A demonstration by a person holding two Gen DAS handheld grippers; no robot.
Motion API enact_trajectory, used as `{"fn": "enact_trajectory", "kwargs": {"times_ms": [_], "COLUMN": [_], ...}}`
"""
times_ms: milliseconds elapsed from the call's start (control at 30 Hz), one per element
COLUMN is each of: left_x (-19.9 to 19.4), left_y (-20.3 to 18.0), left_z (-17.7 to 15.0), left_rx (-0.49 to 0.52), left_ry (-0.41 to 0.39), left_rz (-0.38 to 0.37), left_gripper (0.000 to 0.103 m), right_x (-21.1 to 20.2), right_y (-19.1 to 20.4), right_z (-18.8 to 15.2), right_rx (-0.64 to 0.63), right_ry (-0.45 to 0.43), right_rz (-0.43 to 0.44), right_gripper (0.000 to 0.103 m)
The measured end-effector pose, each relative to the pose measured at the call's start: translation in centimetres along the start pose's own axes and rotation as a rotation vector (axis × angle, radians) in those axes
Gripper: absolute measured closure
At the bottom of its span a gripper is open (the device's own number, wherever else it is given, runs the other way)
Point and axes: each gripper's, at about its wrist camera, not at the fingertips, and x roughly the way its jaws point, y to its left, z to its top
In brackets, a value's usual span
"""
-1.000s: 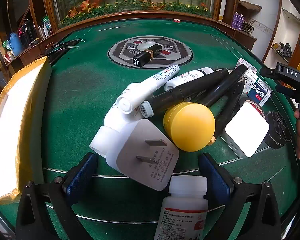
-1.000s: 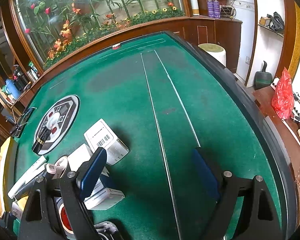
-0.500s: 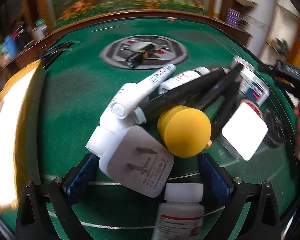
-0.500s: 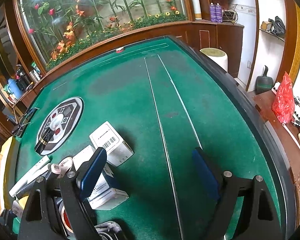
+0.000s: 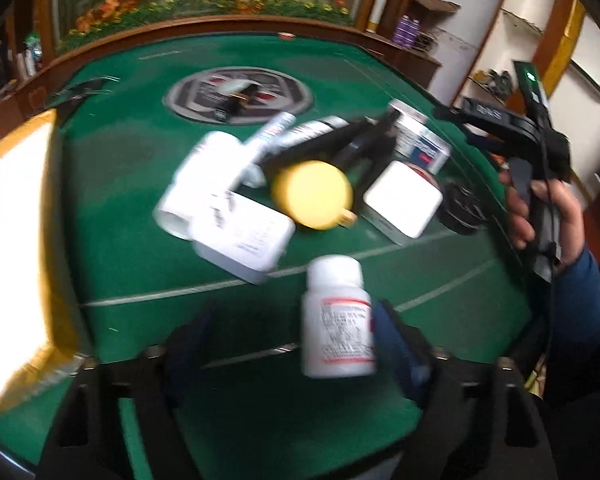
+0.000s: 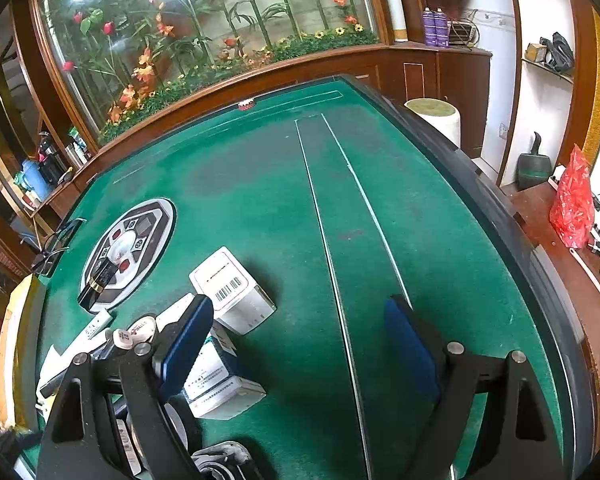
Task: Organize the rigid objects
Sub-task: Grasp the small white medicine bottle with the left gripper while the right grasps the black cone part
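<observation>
In the blurred left wrist view a pile lies on the green felt: a white plug adapter (image 5: 244, 240), a yellow ball (image 5: 312, 194), a white cube charger (image 5: 404, 204), black and white markers (image 5: 332, 144) and a white pill bottle (image 5: 336, 316). My left gripper (image 5: 296, 344) is open, with the bottle standing between its fingers, near the right one. My right gripper (image 6: 300, 348) is open and empty over bare felt, right of two white boxes (image 6: 232, 288). It also shows at the right of the left wrist view (image 5: 540, 152), held in a hand.
A yellow-edged open box (image 5: 12, 248) stands at the left table edge. A black lipstick tube (image 6: 100, 280) lies on the round grey centre panel (image 6: 128, 248). The table's dark rim (image 6: 500, 208) runs along the right, with a wooden floor and a red bag beyond.
My left gripper has pulled back and swung right, so the pile looks farther off and the pill bottle sits fully in view between the fingers. The right gripper has shifted slightly forward.
</observation>
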Motion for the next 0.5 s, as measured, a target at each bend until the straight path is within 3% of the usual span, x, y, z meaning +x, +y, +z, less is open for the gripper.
{"fn": "enact_trajectory", "kwargs": {"times_ms": [100,167,267,367,500], "left_x": [0.8,1.3,1.6,1.5,1.4], "left_y": [-1.1,-1.3,-2.3,-2.8,-2.6], "left_z": [0.2,0.1,0.2,-0.1,-0.3], "left_rx": [0.033,0.040,0.088,0.112,0.119], "left_ry": [0.006,0.027,0.015,0.019,0.003], "left_rz": [0.023,0.019,0.069,0.050,0.044], "left_gripper": [0.034,0.055,0.066,0.065,0.066], "right_x": [-0.1,-0.2,-0.5,-1.1,-4.0], "right_y": [0.0,-0.1,0.0,0.3,1.8], "right_z": [0.1,0.1,0.1,0.1,-1.8], "right_rx": [0.002,0.003,-0.001,-0.023,-0.168], "right_ry": [-0.005,-0.011,-0.020,-0.029,0.008], "right_rz": [0.002,0.003,0.006,0.035,0.112], "right_gripper": [0.017,0.017,0.017,0.017,0.017]}}
